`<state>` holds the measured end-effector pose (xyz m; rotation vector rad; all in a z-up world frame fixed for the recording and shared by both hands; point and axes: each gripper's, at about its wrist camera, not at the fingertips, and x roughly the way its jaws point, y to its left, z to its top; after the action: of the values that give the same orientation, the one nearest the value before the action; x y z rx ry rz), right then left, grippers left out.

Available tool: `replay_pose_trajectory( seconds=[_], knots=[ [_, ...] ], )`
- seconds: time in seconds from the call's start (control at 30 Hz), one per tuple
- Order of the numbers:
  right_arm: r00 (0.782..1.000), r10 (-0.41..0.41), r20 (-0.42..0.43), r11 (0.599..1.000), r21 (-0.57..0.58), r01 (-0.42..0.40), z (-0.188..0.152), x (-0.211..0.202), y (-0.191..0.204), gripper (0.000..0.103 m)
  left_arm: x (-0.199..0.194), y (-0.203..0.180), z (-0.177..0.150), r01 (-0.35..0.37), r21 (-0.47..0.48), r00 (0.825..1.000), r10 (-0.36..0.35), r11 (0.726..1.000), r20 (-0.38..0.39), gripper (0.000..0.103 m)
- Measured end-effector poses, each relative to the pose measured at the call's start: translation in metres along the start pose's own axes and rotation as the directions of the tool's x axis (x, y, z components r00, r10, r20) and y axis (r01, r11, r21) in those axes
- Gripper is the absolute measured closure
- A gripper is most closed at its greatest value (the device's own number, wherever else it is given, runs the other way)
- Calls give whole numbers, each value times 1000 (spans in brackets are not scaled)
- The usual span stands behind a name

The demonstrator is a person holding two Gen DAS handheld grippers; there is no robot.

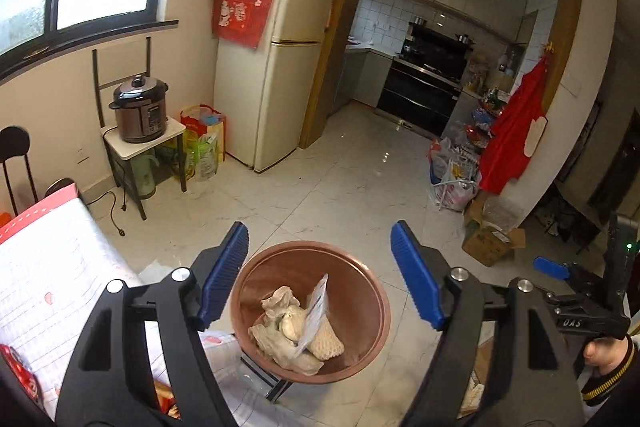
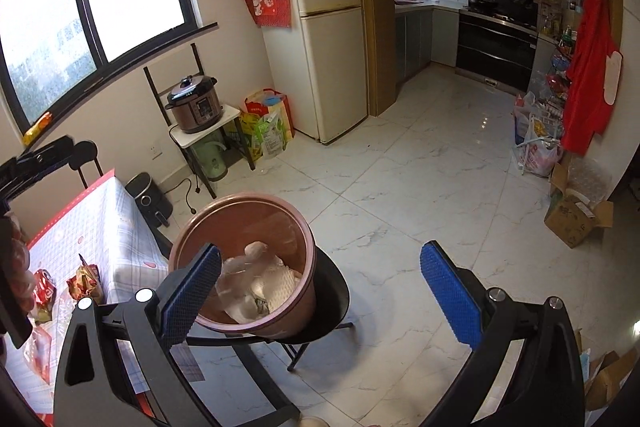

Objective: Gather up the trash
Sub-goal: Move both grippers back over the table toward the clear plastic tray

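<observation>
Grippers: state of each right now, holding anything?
Left gripper: open, empty, above the trash bin.
Right gripper: open, empty, beside the bin.

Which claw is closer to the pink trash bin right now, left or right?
Left. The left claw hangs open directly above the pink trash bin, framing its mouth. The right claw is open too, but offset to the bin's right side, over the floor.

bins: 1 (image 2: 256, 219) | grippers: 2 (image 1: 320, 275) (image 2: 320, 291) | fridges: 1 (image 2: 324, 27) | pressure cookers: 1 (image 2: 194, 103) | red aprons: 1 (image 2: 588, 67) | stools: 1 (image 2: 332, 303)
</observation>
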<state>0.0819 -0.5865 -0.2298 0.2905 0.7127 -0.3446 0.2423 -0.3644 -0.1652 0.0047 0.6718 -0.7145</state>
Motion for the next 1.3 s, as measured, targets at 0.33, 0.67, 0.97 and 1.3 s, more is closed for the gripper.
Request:
replay_pose_trajectory(
  seconds=[0.33, 0.67, 0.97, 1.3],
  knots=[
    [997, 82, 7, 996, -36, -81, 4, -2, 41, 5, -115, 84, -30, -177, -80, 982, 181, 981, 51, 12],
    [973, 226, -42, 959, -165, -229, -5, -2, 154, 5, -289, 207, -111, -433, -299, 882, 468, 850, 54, 12],
    [942, 308, -135, 899, -281, -335, -35, -4, 261, 5, -377, 278, -224, -551, -465, 806, 586, 693, -83, 12],
    [922, 312, -230, 845, -377, -379, -78, -14, 351, 5, -344, 303, -305, -496, -497, 863, 467, 712, -193, 13]
  ],
)
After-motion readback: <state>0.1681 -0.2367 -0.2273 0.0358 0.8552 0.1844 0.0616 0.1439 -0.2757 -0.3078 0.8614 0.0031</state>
